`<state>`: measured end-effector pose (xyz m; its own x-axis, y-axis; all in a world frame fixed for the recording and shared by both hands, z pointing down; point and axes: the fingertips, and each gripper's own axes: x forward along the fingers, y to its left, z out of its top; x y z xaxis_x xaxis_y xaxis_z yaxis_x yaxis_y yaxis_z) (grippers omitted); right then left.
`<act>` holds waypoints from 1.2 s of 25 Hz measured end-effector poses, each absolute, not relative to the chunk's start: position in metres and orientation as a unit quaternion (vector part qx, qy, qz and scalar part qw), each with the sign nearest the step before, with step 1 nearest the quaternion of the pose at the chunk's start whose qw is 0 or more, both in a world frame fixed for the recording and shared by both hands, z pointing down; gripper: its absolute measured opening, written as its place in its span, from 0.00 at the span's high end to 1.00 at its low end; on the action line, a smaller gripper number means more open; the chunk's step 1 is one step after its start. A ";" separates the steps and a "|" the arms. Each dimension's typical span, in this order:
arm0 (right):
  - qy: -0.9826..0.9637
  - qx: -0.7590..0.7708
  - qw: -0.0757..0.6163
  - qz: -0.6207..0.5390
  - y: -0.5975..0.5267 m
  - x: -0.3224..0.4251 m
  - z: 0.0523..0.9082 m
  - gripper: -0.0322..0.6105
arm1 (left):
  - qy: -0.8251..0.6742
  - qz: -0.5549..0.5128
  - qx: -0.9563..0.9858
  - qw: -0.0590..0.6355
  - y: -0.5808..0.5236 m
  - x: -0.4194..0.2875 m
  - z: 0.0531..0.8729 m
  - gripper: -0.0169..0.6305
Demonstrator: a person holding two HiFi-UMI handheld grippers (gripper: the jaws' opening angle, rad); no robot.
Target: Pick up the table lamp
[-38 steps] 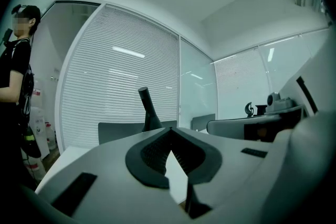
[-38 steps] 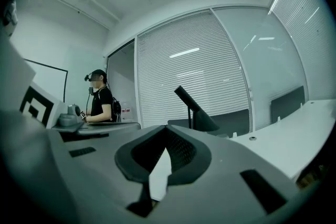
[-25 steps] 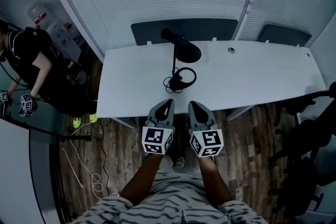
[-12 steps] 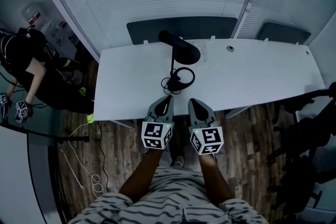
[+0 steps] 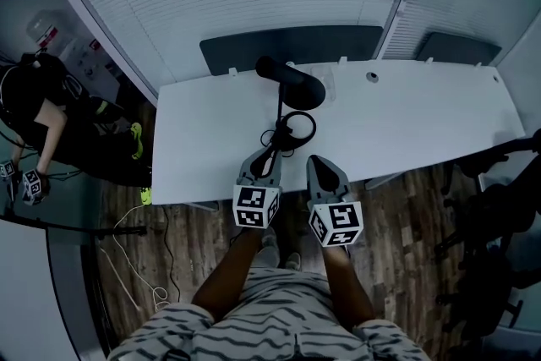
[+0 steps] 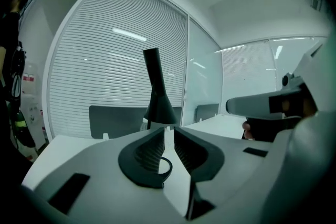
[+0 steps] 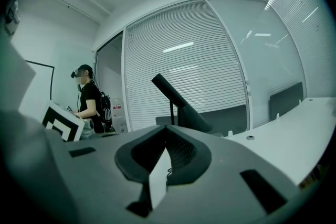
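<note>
Left hand-held gripper [image 5: 269, 161], jaws just cracking open and empty, is hovering near the black cone-shaded table lamp [image 5: 291, 83] on the white counter [image 5: 406, 123] and should widen before clasping its thin stem [image 5: 280, 106]; right hand-held gripper [image 5: 319, 167] is hanging closed.

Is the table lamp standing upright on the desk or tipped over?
Upright. In the right gripper view the table lamp shows a vertical thin stem above the white desk, angled head on top.
</note>
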<state>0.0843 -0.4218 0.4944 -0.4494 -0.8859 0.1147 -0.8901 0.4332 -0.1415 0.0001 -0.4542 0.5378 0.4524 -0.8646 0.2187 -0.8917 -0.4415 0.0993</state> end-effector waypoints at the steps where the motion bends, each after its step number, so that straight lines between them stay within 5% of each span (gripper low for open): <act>1: -0.846 0.526 0.012 0.090 -0.425 0.083 0.495 0.93 | -0.518 0.070 0.846 0.102 -0.458 -0.002 0.542 0.88; 11: -0.842 0.533 0.012 0.088 -0.456 0.079 0.495 0.93 | -0.515 0.099 0.846 0.094 -0.501 -0.002 0.577 0.70; 30: -0.823 0.558 0.021 0.101 -0.491 0.093 0.509 0.93 | -0.512 0.105 0.850 0.065 -0.587 0.001 0.628 0.77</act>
